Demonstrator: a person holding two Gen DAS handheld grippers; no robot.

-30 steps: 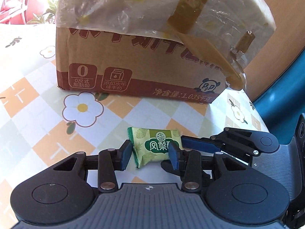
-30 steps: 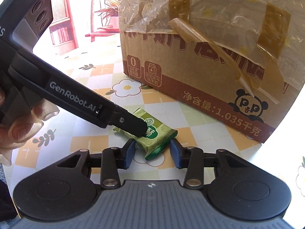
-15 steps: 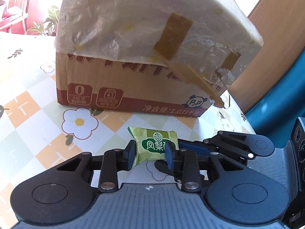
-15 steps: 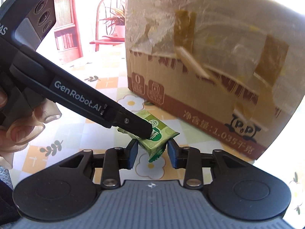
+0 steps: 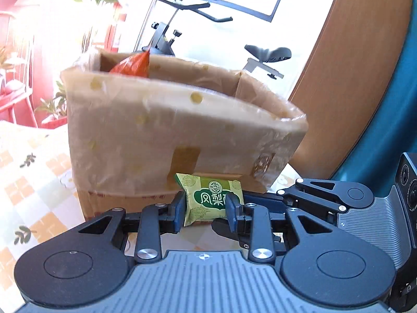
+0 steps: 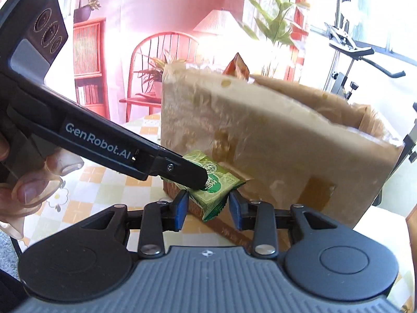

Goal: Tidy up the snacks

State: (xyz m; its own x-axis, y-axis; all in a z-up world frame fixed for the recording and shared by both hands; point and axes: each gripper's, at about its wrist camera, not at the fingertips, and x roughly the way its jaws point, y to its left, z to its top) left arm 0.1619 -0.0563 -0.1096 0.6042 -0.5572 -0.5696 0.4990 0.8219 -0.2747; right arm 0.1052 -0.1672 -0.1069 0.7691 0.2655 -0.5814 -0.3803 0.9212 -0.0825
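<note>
A green snack packet point(image 5: 212, 199) hangs in the air in front of a plastic-lined cardboard box point(image 5: 156, 135). My left gripper point(image 5: 206, 206) is shut on it, with a pad pressing each side. The right gripper's fingers point(image 5: 263, 198) reach in from the right and meet the same packet. In the right wrist view the packet point(image 6: 216, 195) sits between the pads of my right gripper point(image 6: 207, 206), which is shut on it. There the left gripper's finger point(image 6: 182, 172) lies across its top. The box point(image 6: 260, 135) is open at the top, and an orange-red bag point(image 5: 133, 62) pokes out.
A checked, flower-print tablecloth point(image 5: 34, 195) covers the table below. A person's hand point(image 6: 31, 182) holds the left gripper. Behind the box stand an exercise bike point(image 5: 166, 39), a wooden panel point(image 5: 351, 78), a red chair point(image 6: 166, 52) and potted plants.
Both grippers closed on the green packet and lifted it off the table together. The view rose, so the box's open top and the room behind now show.
</note>
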